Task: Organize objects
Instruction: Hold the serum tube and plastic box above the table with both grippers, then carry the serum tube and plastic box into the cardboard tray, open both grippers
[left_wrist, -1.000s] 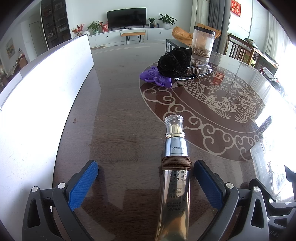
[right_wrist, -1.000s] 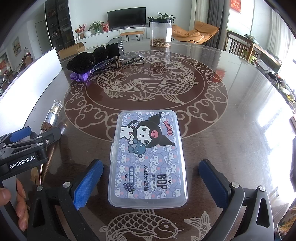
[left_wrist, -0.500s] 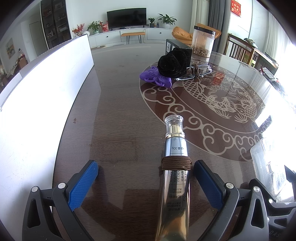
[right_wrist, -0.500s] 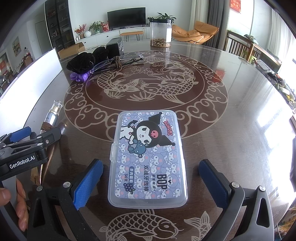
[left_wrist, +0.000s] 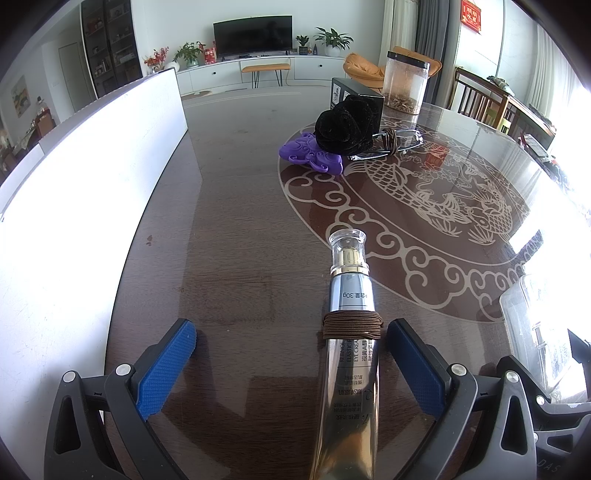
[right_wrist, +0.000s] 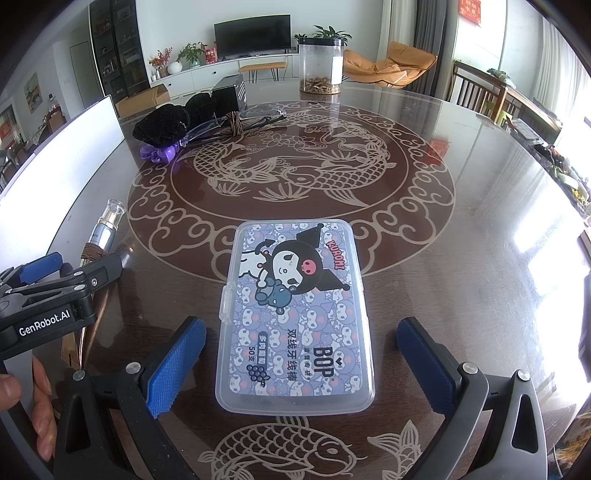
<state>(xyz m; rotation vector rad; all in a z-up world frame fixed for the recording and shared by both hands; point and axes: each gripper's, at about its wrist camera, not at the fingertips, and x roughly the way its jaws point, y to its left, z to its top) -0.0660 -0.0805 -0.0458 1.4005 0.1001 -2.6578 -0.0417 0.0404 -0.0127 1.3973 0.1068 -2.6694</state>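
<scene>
While both grippers sit low over the glossy table (right_wrist: 461, 206), neither pinches anything. L gripper (left_wrist: 291, 365) is spread wide; a silver tube (left_wrist: 351, 354) lies between its blue pads (left_wrist: 166, 369), close to the R-side pad but w/ a gap showing, cap pointing away, a brown hair tie (left_wrist: 351, 325) wound round its middle. R gripper (right_wrist: 301, 369) is likewise spread, straddling a clear floss box (right_wrist: 295, 314) w/ cartoon lid; box lies flat on the table, gaps on both sides. Far side of the table: a black scrunchie (left_wrist: 347, 129) resting against a purple clip (left_wrist: 310, 153), glasses (left_wrist: 399, 138) just beside them, a black box (left_wrist: 354, 92) and a clear jar (left_wrist: 404, 86) behind. White board (left_wrist: 92, 184) stands along the L edge.
</scene>
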